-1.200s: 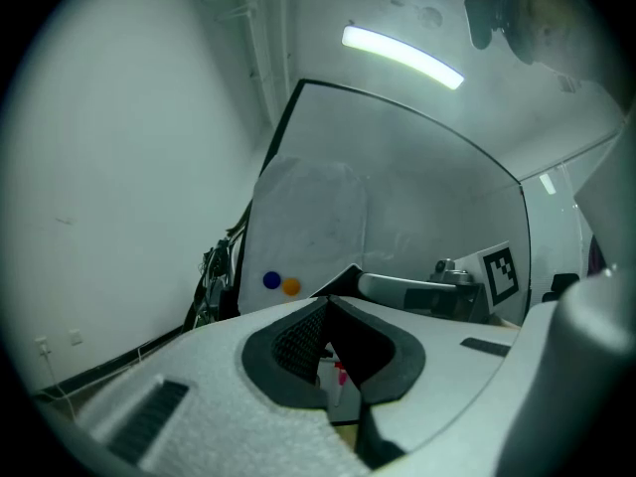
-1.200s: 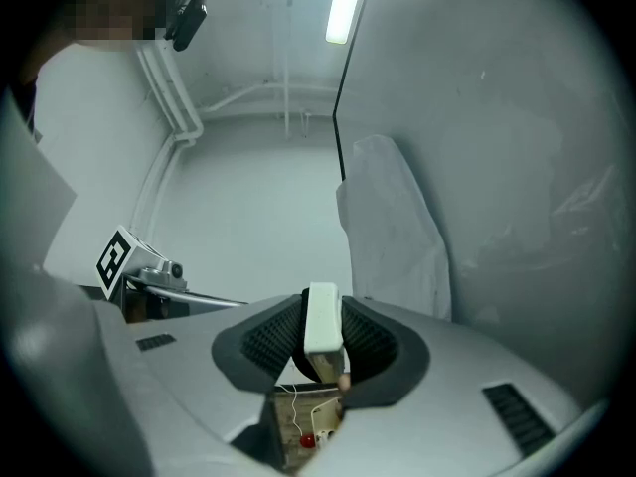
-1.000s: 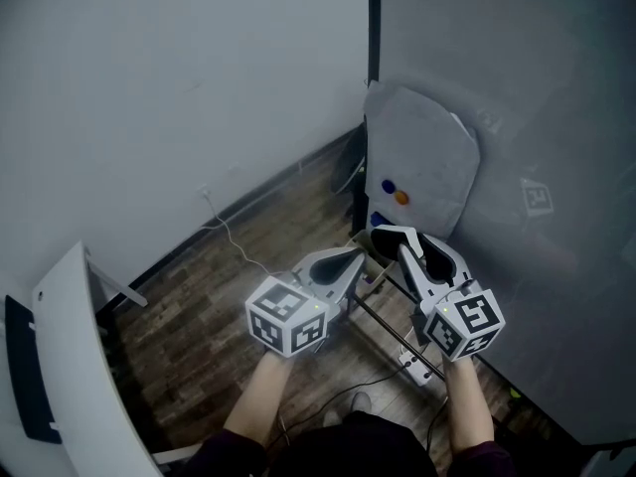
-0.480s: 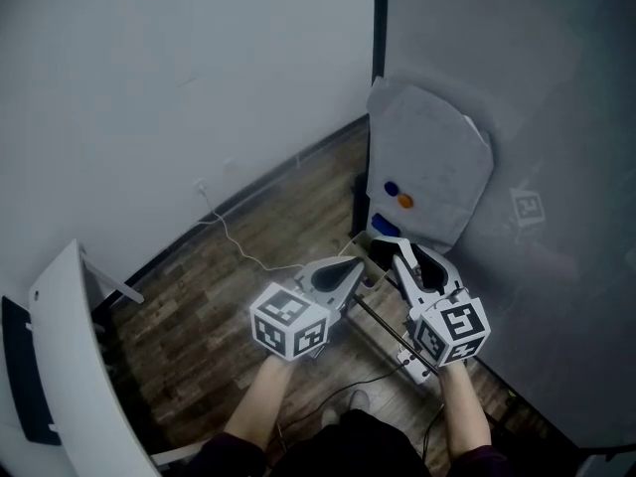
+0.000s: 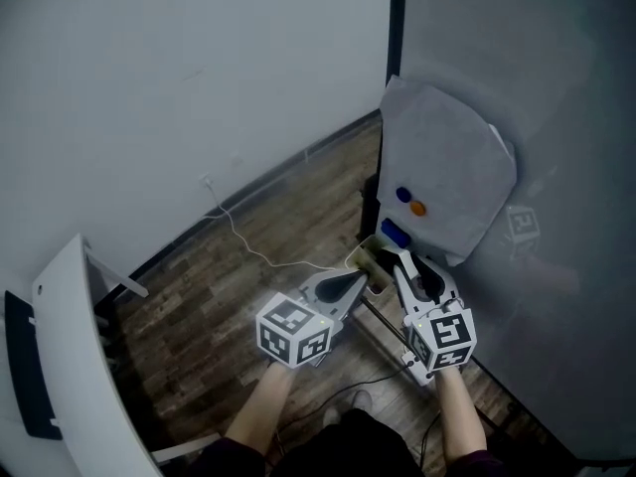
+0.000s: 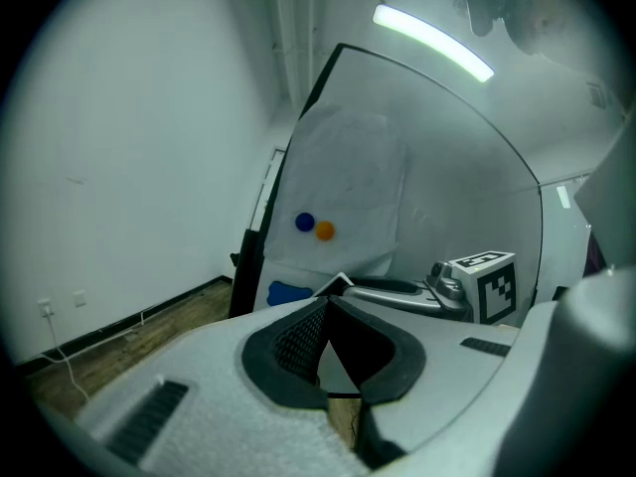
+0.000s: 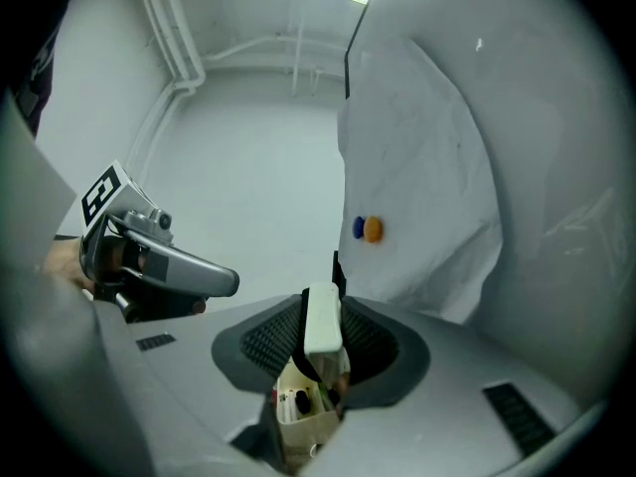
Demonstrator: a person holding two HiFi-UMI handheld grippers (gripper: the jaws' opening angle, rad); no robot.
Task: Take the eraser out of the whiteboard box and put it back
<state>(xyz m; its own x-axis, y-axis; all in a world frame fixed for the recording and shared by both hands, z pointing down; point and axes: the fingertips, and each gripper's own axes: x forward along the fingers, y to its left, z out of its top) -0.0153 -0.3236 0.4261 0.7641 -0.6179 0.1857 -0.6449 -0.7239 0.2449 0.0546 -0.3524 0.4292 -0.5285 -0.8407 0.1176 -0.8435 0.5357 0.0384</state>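
My right gripper (image 7: 320, 312) is shut on a white eraser (image 7: 322, 322) with a dark underside, held upright just above the small open box (image 7: 302, 412), where markers stand. In the head view the box (image 5: 366, 259) hangs at the foot of the whiteboard (image 5: 527, 97), and the right gripper (image 5: 403, 263) hovers right beside it. My left gripper (image 6: 328, 303) is shut with nothing in it; in the head view this left gripper (image 5: 364, 282) points at the box from the left. The eraser itself is hidden in the head view.
A paper sheet (image 5: 442, 157) hangs on the board with a blue magnet (image 5: 402, 195), an orange magnet (image 5: 418, 208) and a blue piece (image 5: 395, 234) below them. A white cable (image 5: 238, 241) runs over the wooden floor. A curved white panel (image 5: 70, 366) stands at the left.
Both grippers have sunk towards the box at the foot of the board. The right one still holds the eraser, and the left one stays shut.
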